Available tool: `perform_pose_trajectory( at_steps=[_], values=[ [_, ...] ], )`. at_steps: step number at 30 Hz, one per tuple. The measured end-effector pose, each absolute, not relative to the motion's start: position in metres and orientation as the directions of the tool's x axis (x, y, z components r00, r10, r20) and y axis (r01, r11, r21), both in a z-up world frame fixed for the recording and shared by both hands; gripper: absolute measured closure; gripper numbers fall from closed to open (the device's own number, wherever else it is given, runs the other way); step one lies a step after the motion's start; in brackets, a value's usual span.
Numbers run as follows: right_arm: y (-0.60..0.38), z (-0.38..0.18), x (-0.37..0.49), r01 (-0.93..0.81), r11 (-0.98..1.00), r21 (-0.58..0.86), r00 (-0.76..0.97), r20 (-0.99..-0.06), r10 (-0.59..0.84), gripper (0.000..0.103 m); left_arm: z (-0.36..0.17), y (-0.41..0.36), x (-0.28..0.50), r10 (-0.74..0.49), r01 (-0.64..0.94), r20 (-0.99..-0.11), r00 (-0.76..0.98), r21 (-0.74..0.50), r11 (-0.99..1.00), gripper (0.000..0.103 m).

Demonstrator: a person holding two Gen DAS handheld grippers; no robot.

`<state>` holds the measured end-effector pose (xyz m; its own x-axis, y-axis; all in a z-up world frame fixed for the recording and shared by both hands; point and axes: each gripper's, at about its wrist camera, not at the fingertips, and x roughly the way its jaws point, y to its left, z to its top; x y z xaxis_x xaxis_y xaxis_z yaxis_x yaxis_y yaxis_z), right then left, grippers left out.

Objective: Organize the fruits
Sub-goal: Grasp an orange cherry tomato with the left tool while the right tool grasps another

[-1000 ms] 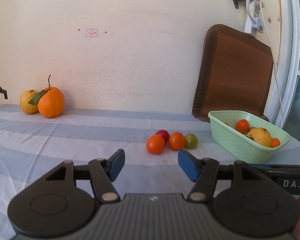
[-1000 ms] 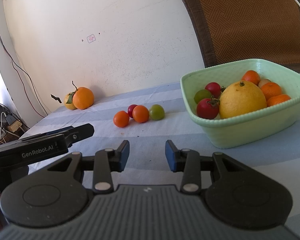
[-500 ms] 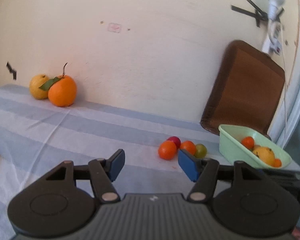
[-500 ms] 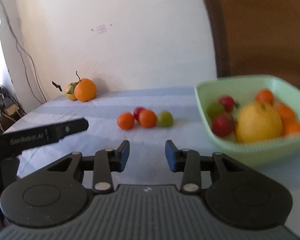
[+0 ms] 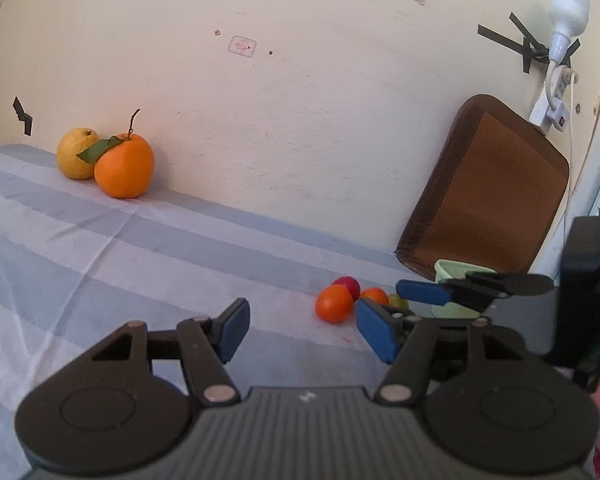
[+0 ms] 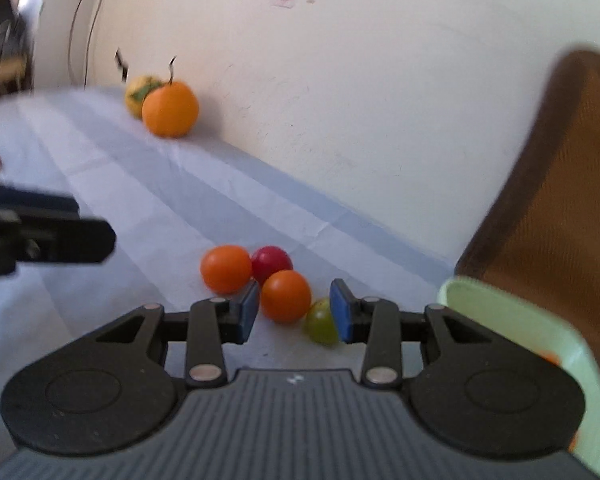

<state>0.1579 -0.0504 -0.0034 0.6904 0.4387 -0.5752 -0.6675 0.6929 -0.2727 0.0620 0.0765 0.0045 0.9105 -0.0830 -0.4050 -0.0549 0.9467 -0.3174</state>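
Observation:
Four small round fruits lie together on the striped cloth: an orange one, a red one, a second orange one and a green one. My right gripper is open, low over the cloth. The second orange fruit shows in the gap at its fingertips, untouched, and the green one sits by the right pad. My left gripper is open and empty, short of the same cluster. The green basket is at the right, and the right gripper hides most of it in the left wrist view.
A large orange with a leaf and a yellow fruit rest against the wall at the far left. A brown cushion leans on the wall behind the basket. The left gripper's finger reaches in at the left of the right wrist view.
My right gripper has swung left from the basket to the small fruits and rolled; the basket slid to the view's right edge. The left gripper rolled, and the right gripper now shows in its view.

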Motion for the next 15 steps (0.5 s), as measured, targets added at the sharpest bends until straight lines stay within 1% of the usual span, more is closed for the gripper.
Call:
perform_pose_trajectory(
  at_steps=[3, 4, 5, 7, 10, 13, 15],
  values=[
    [-0.043, -0.008, 0.154, -0.682, 0.636, -0.360, 0.701, -0.569, 0.430, 0.062, 0.005, 0.076, 0.062, -0.081, -0.056, -0.405, 0.911, -0.317, 0.947, 0.043],
    [-0.041, -0.011, 0.150, -0.685, 0.612, -0.395, 0.707, -0.563, 0.427, 0.066, 0.005, 0.077, 0.062, -0.083, -0.054, -0.404, 0.911, -0.316, 0.947, 0.043],
    [-0.041, -0.011, 0.148, -0.692, 0.595, -0.408, 0.703, -0.565, 0.431, 0.073, 0.005, 0.076, 0.062, -0.081, -0.054, -0.402, 0.912, -0.314, 0.948, 0.043],
    [-0.045, -0.008, 0.144, -0.689, 0.615, -0.384, 0.702, -0.566, 0.432, 0.074, 0.005, 0.075, 0.062, -0.080, -0.053, -0.400, 0.913, -0.310, 0.949, 0.043],
    [-0.065, 0.002, 0.137, -0.671, 0.697, -0.252, 0.688, -0.563, 0.458, 0.073, 0.005, 0.075, 0.063, -0.082, -0.047, -0.399, 0.913, -0.303, 0.952, 0.043],
    [-0.100, 0.010, 0.124, -0.635, 0.772, -0.029, 0.647, -0.565, 0.511, 0.073, 0.005, 0.071, 0.065, -0.085, -0.039, -0.408, 0.909, -0.286, 0.957, 0.043],
    [-0.124, 0.009, 0.114, -0.604, 0.787, 0.129, 0.612, -0.557, 0.561, 0.073, 0.004, 0.067, 0.075, -0.102, -0.026, -0.447, 0.889, -0.272, 0.962, 0.043]
  ],
)
